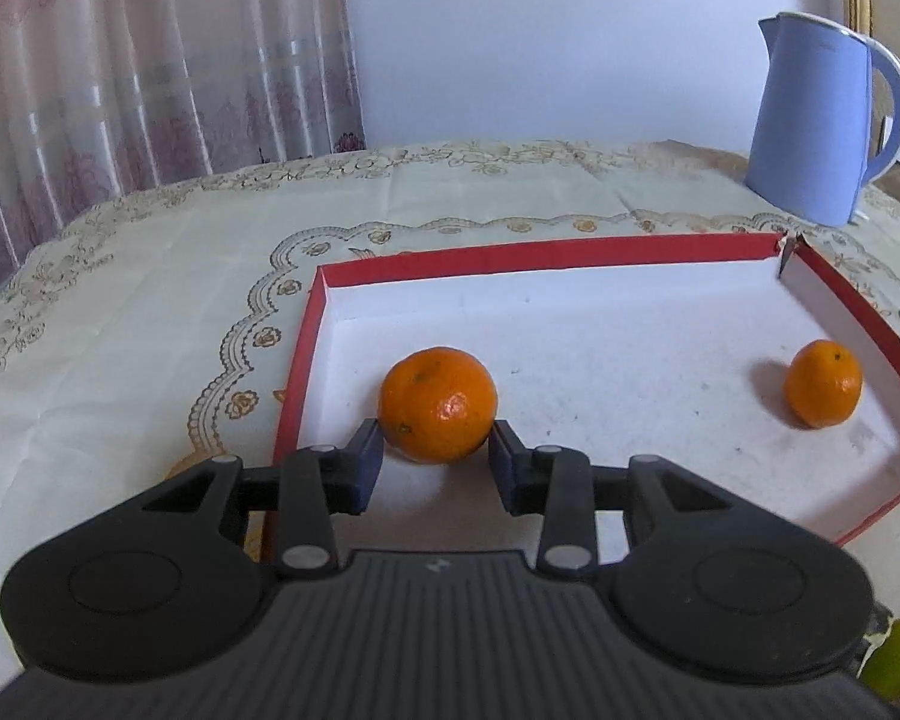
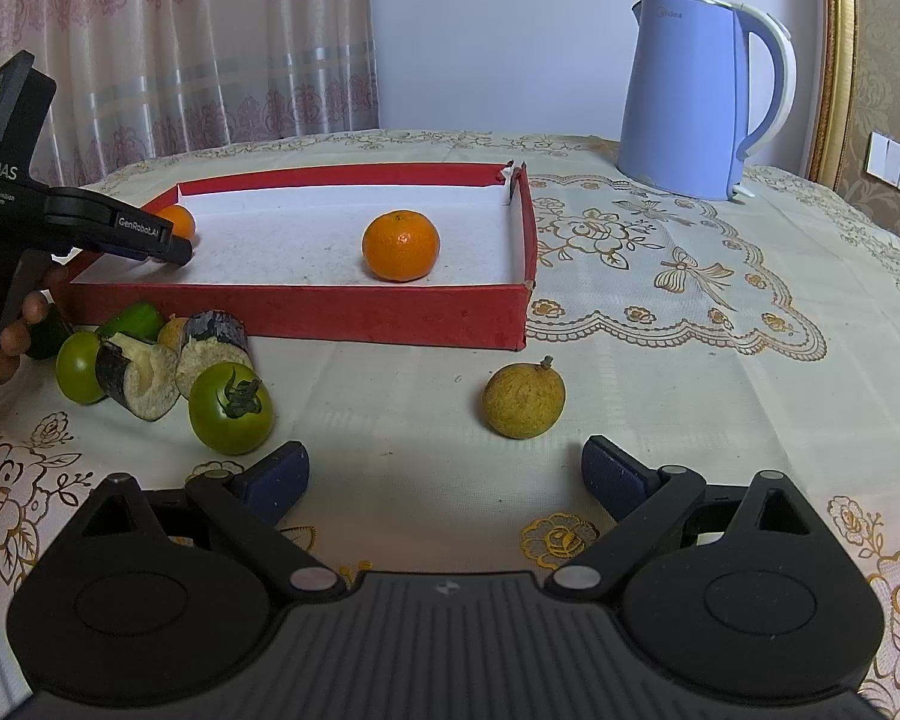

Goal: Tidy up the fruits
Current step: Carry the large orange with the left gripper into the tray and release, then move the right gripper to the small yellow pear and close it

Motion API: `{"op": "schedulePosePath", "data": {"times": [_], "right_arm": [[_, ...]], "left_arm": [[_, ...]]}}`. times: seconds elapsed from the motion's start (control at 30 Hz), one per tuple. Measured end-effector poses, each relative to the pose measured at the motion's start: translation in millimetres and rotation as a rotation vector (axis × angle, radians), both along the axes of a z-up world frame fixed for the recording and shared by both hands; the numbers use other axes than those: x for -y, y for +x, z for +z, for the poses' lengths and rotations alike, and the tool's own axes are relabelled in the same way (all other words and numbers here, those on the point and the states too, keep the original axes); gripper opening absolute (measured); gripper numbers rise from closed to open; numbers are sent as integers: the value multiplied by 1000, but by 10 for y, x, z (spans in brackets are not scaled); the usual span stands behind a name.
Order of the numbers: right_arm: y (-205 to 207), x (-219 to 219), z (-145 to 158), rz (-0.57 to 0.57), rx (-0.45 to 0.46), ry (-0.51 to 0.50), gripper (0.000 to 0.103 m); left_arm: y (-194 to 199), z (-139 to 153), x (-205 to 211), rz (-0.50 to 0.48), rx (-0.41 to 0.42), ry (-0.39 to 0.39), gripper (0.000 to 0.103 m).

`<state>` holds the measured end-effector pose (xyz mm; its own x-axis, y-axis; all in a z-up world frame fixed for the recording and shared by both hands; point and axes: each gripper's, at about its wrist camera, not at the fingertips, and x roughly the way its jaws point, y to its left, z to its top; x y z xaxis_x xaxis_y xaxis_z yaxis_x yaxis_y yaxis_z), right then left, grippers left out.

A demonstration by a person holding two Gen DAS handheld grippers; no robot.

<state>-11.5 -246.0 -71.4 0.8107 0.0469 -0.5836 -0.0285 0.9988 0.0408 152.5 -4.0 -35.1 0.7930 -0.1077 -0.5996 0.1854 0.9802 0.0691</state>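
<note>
The left gripper (image 1: 435, 456) reaches over the near-left part of the red tray (image 1: 297, 384), its jaws set on either side of a mandarin (image 1: 438, 403) that sits on the tray's white floor; the blue pads (image 1: 366, 468) look to touch its flanks, though a firm pinch cannot be told. A 2nd mandarin (image 1: 822, 384) lies inside the tray near its right wall, well apart from the 1st. From the right wrist view, the right gripper (image 2: 444, 474) hovers low over the worktop (image 2: 720, 372) with its jaws spread wide and holding nothing. A speckled yellow-brown fruit (image 2: 523, 401) rests on the cloth just beyond them, in front of the tray. To the left lie a green tomato (image 2: 231, 408), more green fruits and 2 cut dark-skinned pieces (image 2: 141, 381). A blue kettle (image 2: 696, 96) stands behind the tray's far right corner
</note>
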Motion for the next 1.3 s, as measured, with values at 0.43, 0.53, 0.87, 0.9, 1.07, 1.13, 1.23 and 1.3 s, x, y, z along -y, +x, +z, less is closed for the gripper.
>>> {"op": "schedulePosePath", "data": {"times": [0.43, 0.53, 0.87, 0.9, 1.07, 1.13, 1.23, 1.3], "right_arm": [[-7, -2, 3, 0, 0, 0, 98], [-11, 5, 4, 0, 0, 0, 98], [-7, -6, 5, 0, -1, -1, 98], [-6, -8, 5, 0, -1, -1, 98], [-6, -9, 5, 0, -1, -2, 98], [-6, -6, 5, 0, -1, -2, 98], [-8, -6, 5, 0, -1, -3, 99], [-7, -6, 9, 0, -2, -4, 99]], "left_arm": [[-704, 219, -144, 38, 202, 21, 92], [-1088, 243, -237, 19, 244, 13, 97], [-1506, -78, -394, 13, 109, -36, 101], [-1491, -108, -400, 15, 90, -44, 101], [-1460, -147, -409, 31, 61, -37, 103], [-1438, -163, -395, 39, 48, -20, 103], [-1397, -184, -385, 47, 26, -16, 103], [-1375, -189, -394, 51, 19, -23, 103]]}}
